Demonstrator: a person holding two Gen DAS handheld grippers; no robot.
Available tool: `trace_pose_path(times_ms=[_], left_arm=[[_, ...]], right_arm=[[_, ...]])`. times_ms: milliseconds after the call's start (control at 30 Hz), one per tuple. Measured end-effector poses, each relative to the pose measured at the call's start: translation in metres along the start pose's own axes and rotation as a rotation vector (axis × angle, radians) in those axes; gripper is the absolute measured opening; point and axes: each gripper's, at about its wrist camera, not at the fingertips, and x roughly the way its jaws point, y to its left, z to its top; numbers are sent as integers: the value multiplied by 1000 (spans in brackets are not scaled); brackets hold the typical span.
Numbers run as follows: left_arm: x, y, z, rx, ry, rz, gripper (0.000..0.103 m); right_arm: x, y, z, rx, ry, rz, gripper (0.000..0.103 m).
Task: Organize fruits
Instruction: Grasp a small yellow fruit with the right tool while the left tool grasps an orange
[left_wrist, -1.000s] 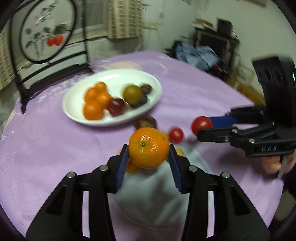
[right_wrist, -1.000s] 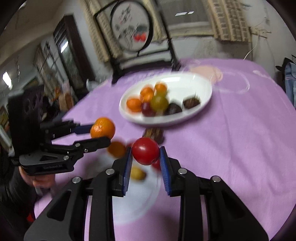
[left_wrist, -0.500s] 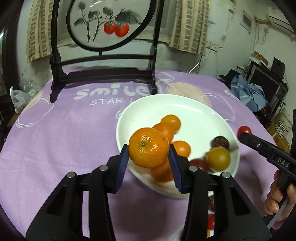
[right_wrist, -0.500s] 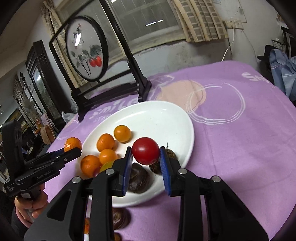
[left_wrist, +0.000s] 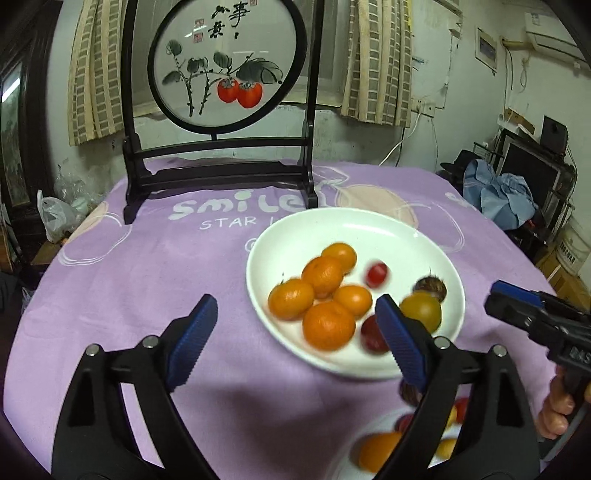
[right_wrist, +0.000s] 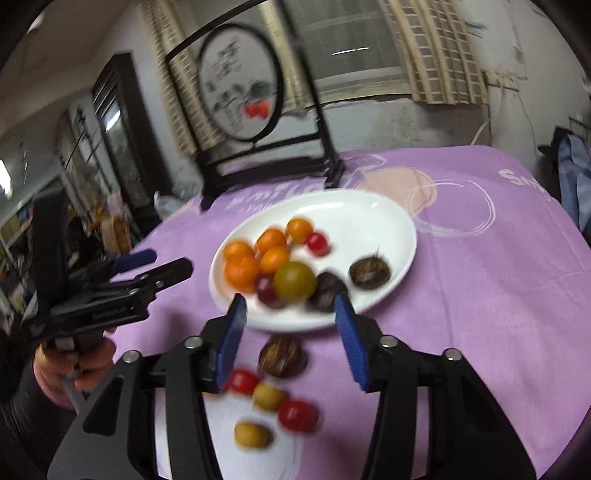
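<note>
Glossy white ceramic-looking plate (left_wrist: 448, 266); soft matt purple tablecloth (left_wrist: 147, 280); ribbed blue gripper pads (left_wrist: 192, 332); dark polished wood screen frame (left_wrist: 129, 110).

5 oranges (left_wrist: 320, 295) clustered on white plate (left_wrist: 406, 236)

We count five oranges (left_wrist: 328, 325) in the white plate (left_wrist: 354, 225), all grouped on its left half. The same plate holds two small red tomatoes (right_wrist: 317, 242), one green-yellow tomato (right_wrist: 295, 280) and two dark brown fruits (right_wrist: 369, 272). On the second, nearer plate (right_wrist: 221, 413) we count two red tomatoes (right_wrist: 297, 414) and two small yellow fruits (right_wrist: 252, 434); the left wrist view adds one orange (left_wrist: 378, 451) there. One dark fruit (right_wrist: 282, 356) lies on the cloth between the plates. Two plates in all.
</note>
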Motion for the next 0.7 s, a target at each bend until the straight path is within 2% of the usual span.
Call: trace_pose_path(times_ms=[67, 167, 300, 400, 500, 700], left_arm=[[-6, 0, -14, 8, 17, -3, 95], [-12, 0, -39, 34, 58, -24, 96], [-17, 0, -60, 91, 72, 32, 97], [-23, 2, -64, 100, 62, 56, 98], [-25, 7, -65, 71, 64, 45, 99], [-26, 9, -64, 60, 64, 52, 99]], right_arm=[[-5, 15, -15, -65, 29, -1, 55], [-8, 34, -38, -139, 92, -3, 55], [-1, 44, -55, -176, 174, 9, 55], [3, 45, -57, -180, 202, 24, 54], [5, 46, -60, -177, 219, 33, 52], [15, 46, -68, -185, 272, 8, 45]])
